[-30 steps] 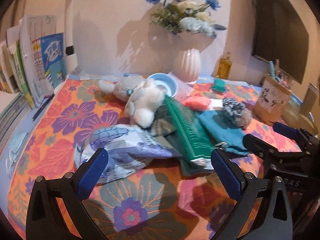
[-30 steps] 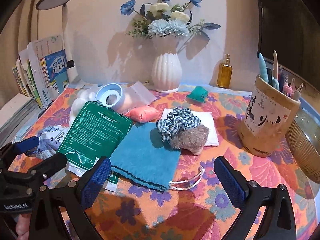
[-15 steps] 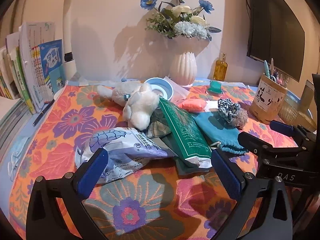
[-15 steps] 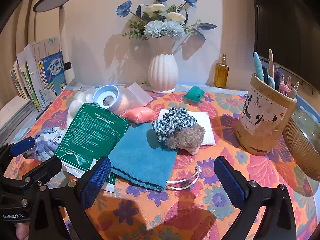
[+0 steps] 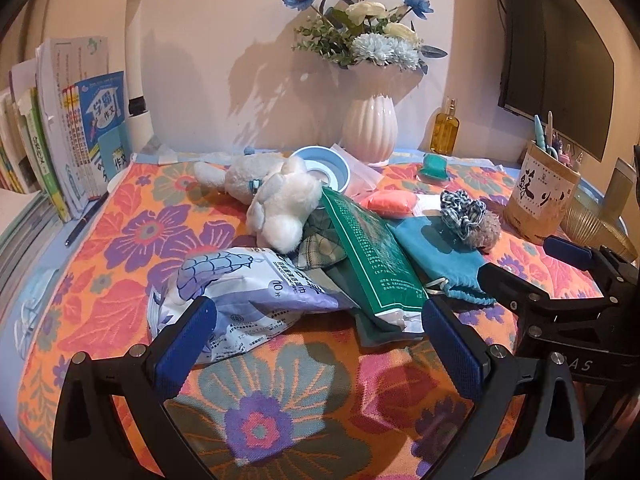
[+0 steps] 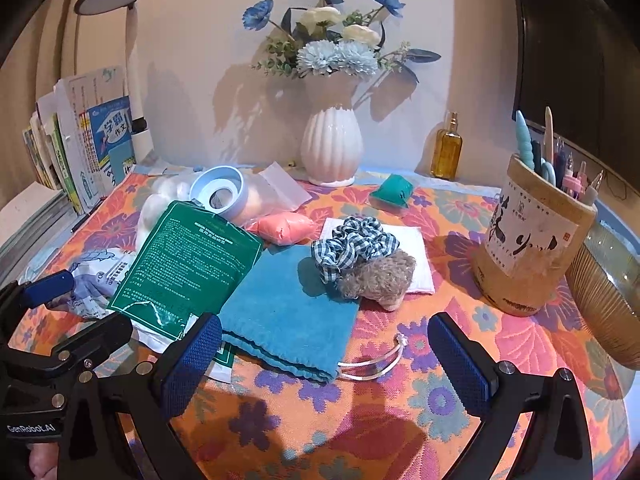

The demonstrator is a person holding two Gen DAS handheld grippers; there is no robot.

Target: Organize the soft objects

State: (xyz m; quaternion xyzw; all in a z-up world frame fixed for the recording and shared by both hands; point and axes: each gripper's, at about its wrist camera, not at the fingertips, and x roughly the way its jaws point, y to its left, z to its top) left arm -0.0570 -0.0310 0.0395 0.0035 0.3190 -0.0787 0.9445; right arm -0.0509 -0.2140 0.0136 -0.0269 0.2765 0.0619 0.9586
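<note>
White vase (flowers inside), pen holder

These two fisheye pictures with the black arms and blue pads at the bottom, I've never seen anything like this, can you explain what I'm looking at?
Each picture comes from a camera mounted on a handheld claw that a person carries, one in each hand, looking forward along its two fingers. The blue pads are the fingertips. One view shows the left claw, the other the right claw; each also catches the other claw at its edge. Both are open and hold nothing.

Both look over a flowered tablecloth strewn with soft things: a white plush toy, a green packet, a teal drawstring pouch, a checked scrunchie and a purple-printed bag. Behind stand a vase of flowers and a pen holder.
</note>
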